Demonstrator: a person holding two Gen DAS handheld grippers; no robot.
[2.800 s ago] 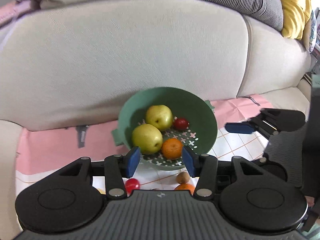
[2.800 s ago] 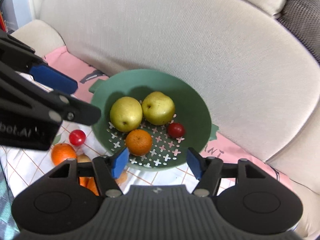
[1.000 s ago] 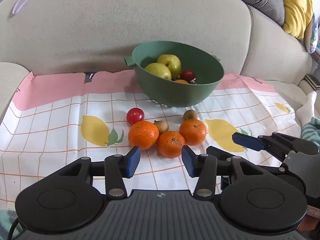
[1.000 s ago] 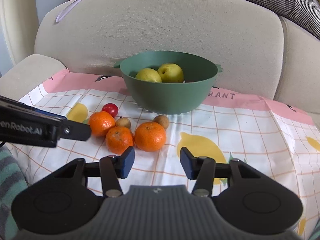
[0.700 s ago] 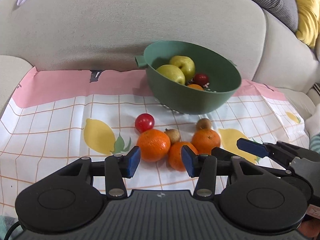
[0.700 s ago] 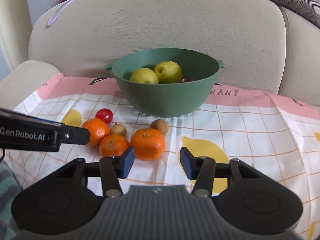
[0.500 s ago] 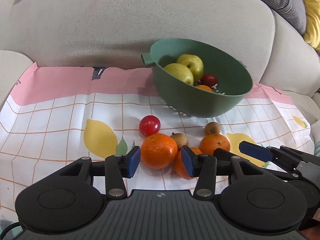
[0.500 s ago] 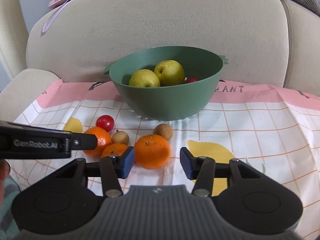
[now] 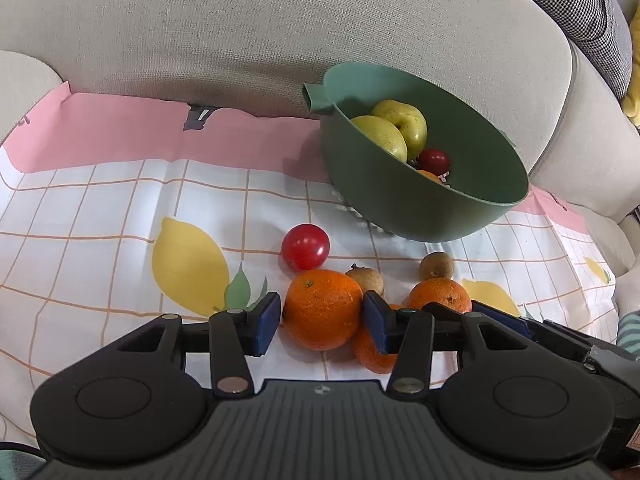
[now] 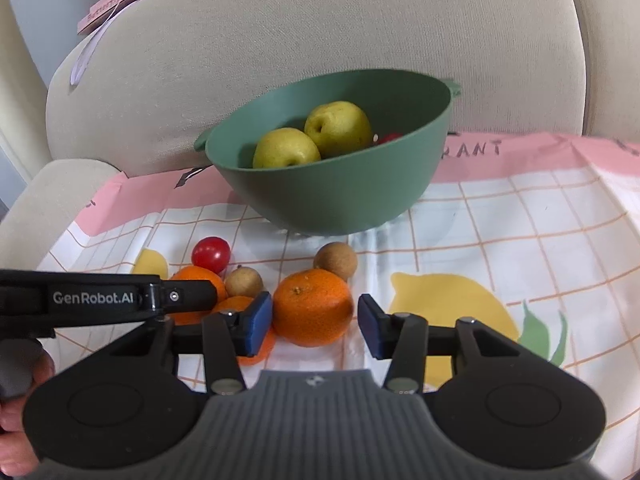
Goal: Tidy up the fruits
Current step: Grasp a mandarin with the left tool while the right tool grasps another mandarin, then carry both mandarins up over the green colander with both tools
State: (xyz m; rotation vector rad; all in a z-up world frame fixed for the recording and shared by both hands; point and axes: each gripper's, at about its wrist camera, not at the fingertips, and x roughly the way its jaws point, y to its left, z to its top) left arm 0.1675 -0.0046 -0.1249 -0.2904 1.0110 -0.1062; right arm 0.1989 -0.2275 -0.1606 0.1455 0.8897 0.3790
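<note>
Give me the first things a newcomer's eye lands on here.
Each hand-held gripper is open around its own orange on the lemon-print cloth: the left hand-held gripper brackets the left orange, the right hand-held gripper the right orange. Behind them sits the green bowl with two yellow-green pears, against the beige sofa back. A red tomato lies loose on the cloth left of the bowl.

Both wrist views look low and close toward the bowl (image 9: 424,208) and sofa (image 10: 320,32).
</note>
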